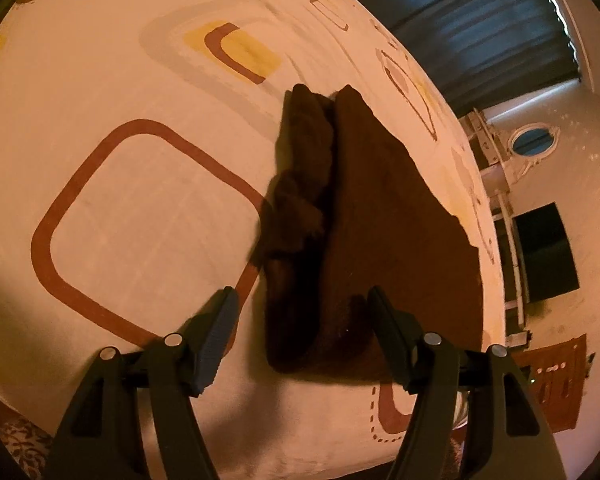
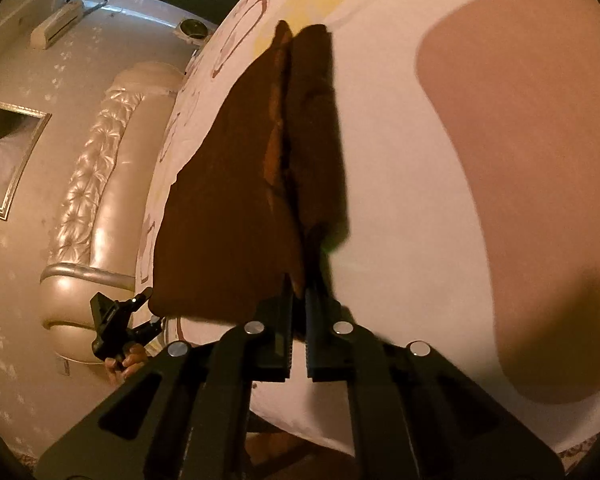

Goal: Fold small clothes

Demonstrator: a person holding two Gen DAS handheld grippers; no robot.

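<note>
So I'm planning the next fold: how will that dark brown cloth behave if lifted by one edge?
Likely floppy: the brown cloth lies flat on the bedsheet, its folded flap rumpled. It probably drapes and sags. Its fuzzy surface suggests it won't slip easily.

The left wrist camera looks forward and down past the left gripper (image 1: 300, 308) onto the bed (image 1: 120, 208), close above it. The right wrist camera looks likewise past the right gripper (image 2: 299, 300). Both share the brown cloth (image 1: 380, 220) ahead.
</note>
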